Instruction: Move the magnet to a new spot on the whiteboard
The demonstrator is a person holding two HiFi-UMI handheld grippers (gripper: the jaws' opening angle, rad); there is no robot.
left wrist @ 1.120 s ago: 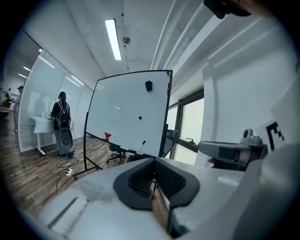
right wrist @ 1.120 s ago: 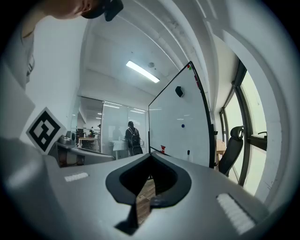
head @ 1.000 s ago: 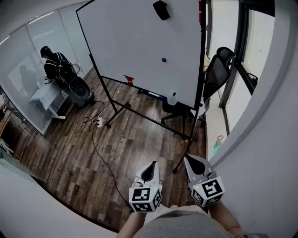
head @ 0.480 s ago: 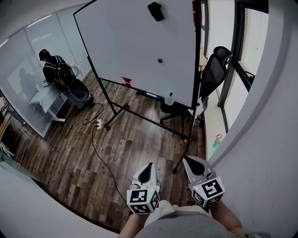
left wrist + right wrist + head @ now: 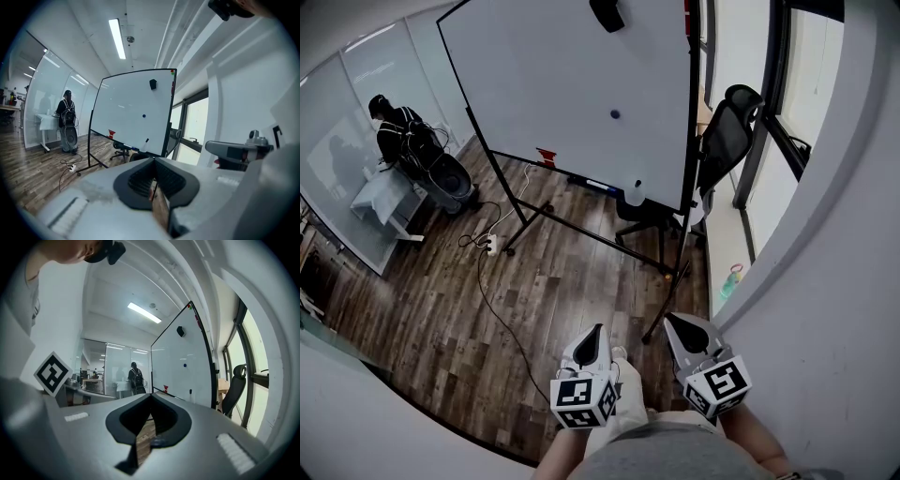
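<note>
The whiteboard (image 5: 572, 84) stands on a wheeled frame across the wooden floor, well ahead of both grippers. A small dark blue magnet (image 5: 614, 114) sticks near its middle; it also shows as the magnet (image 5: 144, 116) and the magnet (image 5: 184, 365) in the gripper views. A black eraser (image 5: 607, 13) sits near the board's top. My left gripper (image 5: 597, 330) and right gripper (image 5: 668, 320) are held low, close to the body and side by side. Both point toward the board. Each has its jaws shut with nothing between them, as on the left gripper (image 5: 153, 159) and the right gripper (image 5: 150, 395).
A person with a backpack (image 5: 401, 141) stands at a desk by the glass partition on the left. A black office chair (image 5: 727, 141) is right of the board, by the window. A power strip with cable (image 5: 487, 246) lies on the floor. A spray bottle (image 5: 637, 192) and a red item (image 5: 546, 157) rest on the board's tray.
In the head view the whiteboard has drifted up and to the left. The left gripper sits slightly lower and further left. Both grippers stay shut and empty.
</note>
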